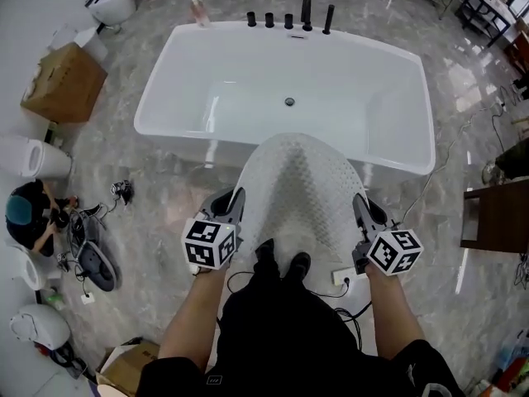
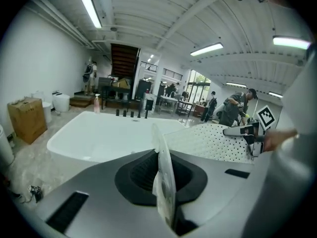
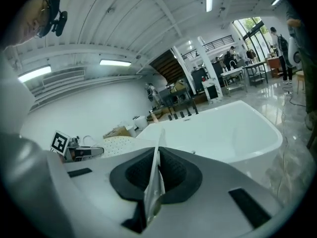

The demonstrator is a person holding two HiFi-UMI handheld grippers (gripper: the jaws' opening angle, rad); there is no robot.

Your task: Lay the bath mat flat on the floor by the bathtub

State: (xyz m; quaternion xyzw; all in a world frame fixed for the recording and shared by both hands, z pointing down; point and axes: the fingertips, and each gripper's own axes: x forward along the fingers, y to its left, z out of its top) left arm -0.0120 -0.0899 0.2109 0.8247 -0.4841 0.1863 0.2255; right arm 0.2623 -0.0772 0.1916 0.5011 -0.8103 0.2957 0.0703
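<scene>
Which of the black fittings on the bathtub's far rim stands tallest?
The fourth fitting from the left, rising above the three short knobs beside it.

The head view looks steeply down from above the near long side of the white rectangular freestanding bathtub (image 1: pixel 331 81) and takes in the whole tub. The left gripper view sits low and close at that near side, toward the tub's left. It faces across the tub to the black taps (image 1: pixel 289 19). The right gripper view does the same from the tub's right. All three views share the tub.
</scene>
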